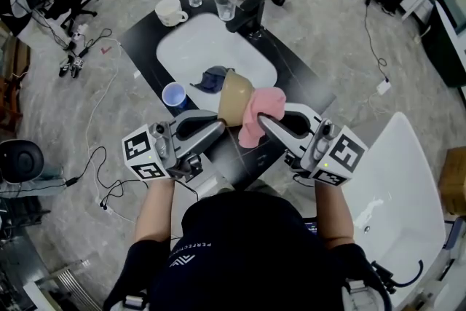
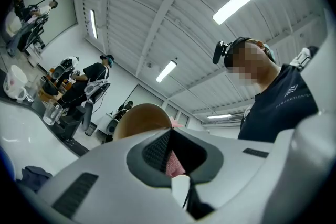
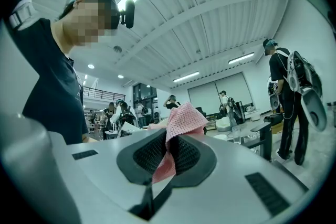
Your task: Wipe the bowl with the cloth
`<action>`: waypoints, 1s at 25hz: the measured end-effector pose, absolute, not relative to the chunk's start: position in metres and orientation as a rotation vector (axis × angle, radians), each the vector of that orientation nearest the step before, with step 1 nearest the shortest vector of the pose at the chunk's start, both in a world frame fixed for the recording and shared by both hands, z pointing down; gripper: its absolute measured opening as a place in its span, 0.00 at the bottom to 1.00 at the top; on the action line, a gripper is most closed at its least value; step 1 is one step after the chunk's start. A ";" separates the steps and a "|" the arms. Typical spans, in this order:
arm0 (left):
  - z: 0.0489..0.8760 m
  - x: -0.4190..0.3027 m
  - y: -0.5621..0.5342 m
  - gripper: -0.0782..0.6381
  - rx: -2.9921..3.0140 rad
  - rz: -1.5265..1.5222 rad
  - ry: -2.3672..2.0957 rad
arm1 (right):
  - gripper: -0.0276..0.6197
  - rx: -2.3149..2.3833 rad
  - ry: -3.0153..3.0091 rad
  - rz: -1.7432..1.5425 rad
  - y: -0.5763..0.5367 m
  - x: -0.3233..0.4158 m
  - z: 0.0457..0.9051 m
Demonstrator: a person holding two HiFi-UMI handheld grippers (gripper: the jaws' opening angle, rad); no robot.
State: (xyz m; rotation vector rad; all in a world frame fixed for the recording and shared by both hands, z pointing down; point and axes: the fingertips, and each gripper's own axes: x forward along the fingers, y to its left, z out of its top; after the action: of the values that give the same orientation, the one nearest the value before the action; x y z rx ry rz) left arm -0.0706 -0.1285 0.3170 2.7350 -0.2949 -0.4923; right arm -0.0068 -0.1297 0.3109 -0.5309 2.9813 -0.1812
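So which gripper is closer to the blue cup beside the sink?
Left. The left gripper, holding the bowl, sits just below-right of the blue cup in the head view; the right gripper, holding the pink cloth, is beyond the bowl.

**Tan bowl tipped up, pink cloth pressed against it**

The bowl [image 1: 237,97] is tan, smooth and round. It is raised over the near rim of the white sink [image 1: 196,47] and tilted on its side, with its edge pinched in the left gripper [image 1: 220,124]. The pink open-knit cloth [image 1: 255,113] hangs bunched over the sink's near right corner, touching the bowl and clamped in the right gripper [image 1: 265,120]
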 end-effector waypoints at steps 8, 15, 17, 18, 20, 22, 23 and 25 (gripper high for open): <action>0.314 -0.066 -0.121 0.13 2.753 -0.486 -0.234 | 0.11 -0.582 2.968 -0.196 -0.134 -0.004 0.315; 0.309 -0.064 -0.115 0.13 2.775 -0.490 -0.182 | 0.11 -0.632 2.974 -0.194 -0.139 -0.001 0.319; 0.305 -0.064 -0.113 0.13 2.781 -0.503 -0.170 | 0.11 -0.641 2.973 -0.198 -0.140 -0.001 0.319; 0.303 -0.065 -0.113 0.13 2.784 -0.511 -0.164 | 0.11 -0.644 2.974 -0.200 -0.140 -0.001 0.320; 0.301 -0.066 -0.112 0.13 2.789 -0.521 -0.155 | 0.11 -0.650 2.977 -0.206 -0.141 -0.001 0.321; 0.300 -0.067 -0.113 0.13 2.792 -0.523 -0.157 | 0.11 -0.651 2.976 -0.213 -0.142 -0.002 0.322; 0.300 -0.067 -0.113 0.13 2.792 -0.524 -0.160 | 0.11 -0.649 2.976 -0.216 -0.142 -0.002 0.322; 0.300 -0.068 -0.114 0.13 2.790 -0.531 -0.169 | 0.11 -0.644 2.979 -0.223 -0.142 -0.003 0.323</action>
State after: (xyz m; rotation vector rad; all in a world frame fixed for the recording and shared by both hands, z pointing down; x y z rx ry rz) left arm -0.0681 -0.1144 0.2995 2.7895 -0.1692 -0.5305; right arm -0.0027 -0.1424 0.3228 -0.6444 2.9789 -0.2235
